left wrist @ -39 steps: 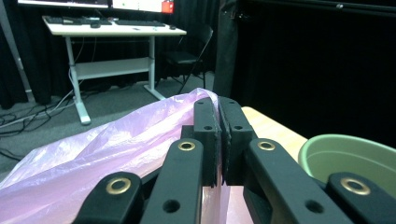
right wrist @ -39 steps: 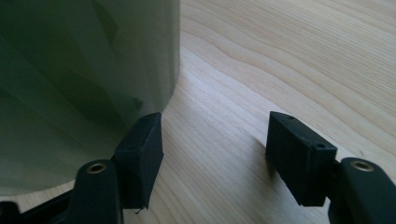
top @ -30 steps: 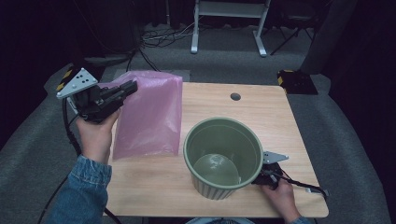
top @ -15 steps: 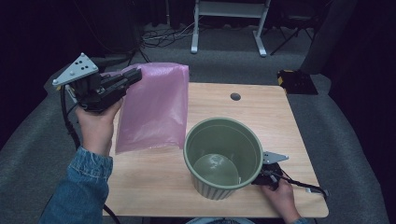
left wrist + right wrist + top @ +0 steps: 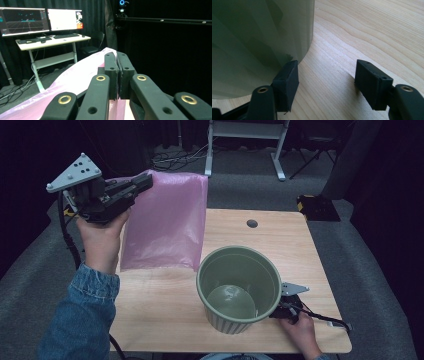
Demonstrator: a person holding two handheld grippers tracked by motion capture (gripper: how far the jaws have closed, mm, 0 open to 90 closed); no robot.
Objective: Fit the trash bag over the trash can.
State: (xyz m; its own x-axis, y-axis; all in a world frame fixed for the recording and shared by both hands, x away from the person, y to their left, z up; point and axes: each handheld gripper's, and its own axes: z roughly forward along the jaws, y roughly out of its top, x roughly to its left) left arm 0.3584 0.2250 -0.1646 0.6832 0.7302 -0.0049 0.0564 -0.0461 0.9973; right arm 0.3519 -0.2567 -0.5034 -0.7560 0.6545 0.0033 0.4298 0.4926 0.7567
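A pink plastic bag (image 5: 165, 222) was held above the table (image 5: 160, 305) by its top edge in the clamped left gripper (image 5: 142, 182), apparently to line the green pot (image 5: 239, 289), beside which the right gripper (image 5: 327, 82) was rested, jaws apart.

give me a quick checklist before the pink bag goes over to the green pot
1. Left hand-held gripper shut on the pink bag: ok, jaws pinch its top edge.
2. Bag clear of the table: cannot tell, its lower edge hangs low over the wood.
3. Bag mouth open: not ok, it hangs flat.
4. Green pot upright and empty: ok.
5. Right hand-held gripper steadying the pot: not ok, jaws open, one pad right beside the wall, nothing gripped.
6. Path from bag to pot free: ok.
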